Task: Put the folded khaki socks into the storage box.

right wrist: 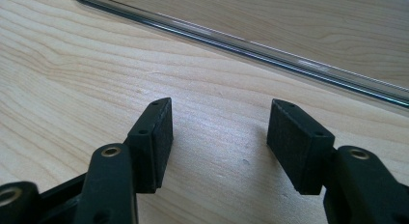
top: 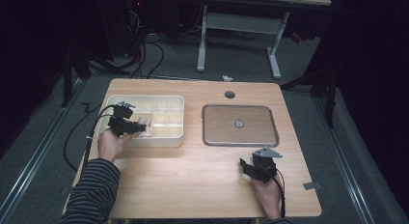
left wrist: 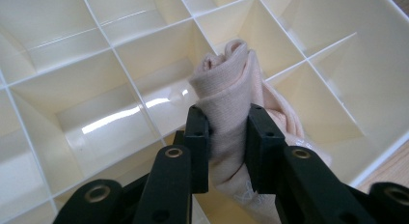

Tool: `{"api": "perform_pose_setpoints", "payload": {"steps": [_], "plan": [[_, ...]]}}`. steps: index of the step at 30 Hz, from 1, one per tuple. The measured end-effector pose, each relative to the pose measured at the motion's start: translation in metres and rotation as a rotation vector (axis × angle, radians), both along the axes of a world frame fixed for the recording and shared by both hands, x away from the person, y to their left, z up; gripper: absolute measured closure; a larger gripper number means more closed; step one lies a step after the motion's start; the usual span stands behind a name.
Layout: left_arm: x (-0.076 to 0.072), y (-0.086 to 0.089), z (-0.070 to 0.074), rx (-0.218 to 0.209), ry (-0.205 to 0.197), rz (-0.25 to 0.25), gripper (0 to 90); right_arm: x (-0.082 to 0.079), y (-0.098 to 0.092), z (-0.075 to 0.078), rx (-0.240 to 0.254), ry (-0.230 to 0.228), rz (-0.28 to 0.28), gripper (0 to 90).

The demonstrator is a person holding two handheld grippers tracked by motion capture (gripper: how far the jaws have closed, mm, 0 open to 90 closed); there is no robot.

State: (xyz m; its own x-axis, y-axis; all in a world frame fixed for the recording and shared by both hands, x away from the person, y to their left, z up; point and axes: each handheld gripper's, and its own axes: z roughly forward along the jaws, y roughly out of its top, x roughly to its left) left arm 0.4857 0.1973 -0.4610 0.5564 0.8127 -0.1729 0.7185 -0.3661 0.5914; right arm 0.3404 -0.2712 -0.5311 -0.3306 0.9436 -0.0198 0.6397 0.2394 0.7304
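A rolled pale pink cloth (left wrist: 231, 93) is pinched between the jaws of my left gripper (left wrist: 225, 120), which is shut on it above the cells of a cream divided box (left wrist: 96, 79). From the high view the left gripper (top: 137, 127) hovers over the front part of that box (top: 166, 139), with the pink cloth (top: 146, 127) at its tip. My right gripper (right wrist: 219, 122) is open with nothing between its jaws, low over the wooden table. In the high view the right gripper (top: 247, 165) sits just in front of the clear tray (top: 208, 122).
The clear rimmed tray (right wrist: 270, 48) lies on the table's right half with a small round thing (top: 239, 123) at its middle. A cable hole (top: 229, 94) sits near the far edge. Beyond the table stands a white-legged desk (top: 202, 40).
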Motion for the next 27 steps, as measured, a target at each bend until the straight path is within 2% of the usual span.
{"api": "perform_pose_setpoints", "payload": {"steps": [6,22,27], "plan": [[-0.0009,-0.0013,-0.0015,0.041,0.001,-0.014,74.5,0.0,0.0,0.0,0.0,0.0,0.0,42.3],[0.0013,-0.0007,-0.0057,0.051,0.035,-0.02,74.8,0.0,0.0,0.0,0.0,0.0,0.0,42.2],[0.0011,-0.0023,-0.0082,0.077,0.046,-0.033,75.3,0.0,0.0,0.0,0.0,0.0,0.0,42.2]]}}
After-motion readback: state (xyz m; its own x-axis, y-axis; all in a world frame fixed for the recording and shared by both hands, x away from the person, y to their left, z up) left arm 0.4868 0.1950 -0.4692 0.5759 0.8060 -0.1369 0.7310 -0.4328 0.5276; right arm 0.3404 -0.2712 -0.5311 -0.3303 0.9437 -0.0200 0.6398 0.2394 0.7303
